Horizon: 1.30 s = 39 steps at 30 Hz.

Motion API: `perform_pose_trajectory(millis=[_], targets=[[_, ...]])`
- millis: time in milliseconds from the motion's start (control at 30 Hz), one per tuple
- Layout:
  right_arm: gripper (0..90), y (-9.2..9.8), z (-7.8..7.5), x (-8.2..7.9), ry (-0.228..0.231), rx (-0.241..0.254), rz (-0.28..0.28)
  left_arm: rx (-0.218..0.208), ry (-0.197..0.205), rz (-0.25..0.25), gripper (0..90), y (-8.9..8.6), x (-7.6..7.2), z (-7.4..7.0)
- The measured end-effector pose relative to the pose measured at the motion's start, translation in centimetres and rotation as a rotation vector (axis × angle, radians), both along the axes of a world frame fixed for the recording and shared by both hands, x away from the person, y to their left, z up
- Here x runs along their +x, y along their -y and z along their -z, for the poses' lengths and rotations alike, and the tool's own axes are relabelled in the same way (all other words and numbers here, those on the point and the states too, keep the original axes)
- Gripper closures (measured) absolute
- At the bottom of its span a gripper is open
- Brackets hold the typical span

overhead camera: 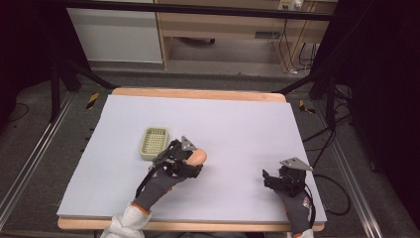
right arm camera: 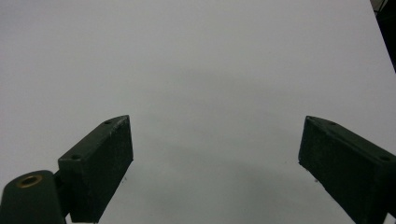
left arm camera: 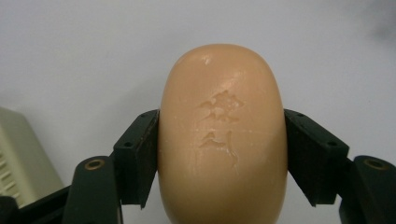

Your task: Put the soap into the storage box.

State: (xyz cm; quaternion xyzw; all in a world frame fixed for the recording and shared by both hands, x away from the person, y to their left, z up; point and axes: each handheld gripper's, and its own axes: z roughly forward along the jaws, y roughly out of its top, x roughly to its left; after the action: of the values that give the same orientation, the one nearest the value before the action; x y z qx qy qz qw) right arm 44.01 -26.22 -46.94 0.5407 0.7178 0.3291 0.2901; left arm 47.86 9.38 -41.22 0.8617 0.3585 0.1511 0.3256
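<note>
Two tongs: left tongs clamped on peach soap bar beside the green soap dish near the bench's middle, right tongs wide apart; lower level, then release gently.

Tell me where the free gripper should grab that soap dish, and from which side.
Grip the soap dish across its two long walls near the middle, coming from above with the right gripper, jaws open wide. It lies flat with its open slatted top up, so the raised rim probably gives the only hold. The left gripper holds the soap.
</note>
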Motion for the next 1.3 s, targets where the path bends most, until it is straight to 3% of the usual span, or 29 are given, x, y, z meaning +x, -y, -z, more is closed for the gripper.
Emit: perform_pose_trajectory(millis=[467, 700, 900, 1300], targets=[[10.3, 0.0, 0.0, 0.0, -0.003, 0.001, 0.004, -0.051, 0.033, -0.069, 31.5, -4.2, -0.4, -0.9], [10.3, -0.1, 0.1, 0.0, -0.002, -0.001, -0.004, -0.101, 0.083, -0.142, 31.5, -6.2, -0.2, -1.9], [10.3, -0.1, 0.1, 0.0, -0.001, -0.001, -0.006, -0.1, 0.107, -0.19, 31.5, -7.1, 0.2, -1.7], [10.3, -0.1, 0.1, 0.1, -0.002, -0.007, -0.013, -0.118, 0.112, -0.27, 31.5, -9.0, 1.6, -1.5]])
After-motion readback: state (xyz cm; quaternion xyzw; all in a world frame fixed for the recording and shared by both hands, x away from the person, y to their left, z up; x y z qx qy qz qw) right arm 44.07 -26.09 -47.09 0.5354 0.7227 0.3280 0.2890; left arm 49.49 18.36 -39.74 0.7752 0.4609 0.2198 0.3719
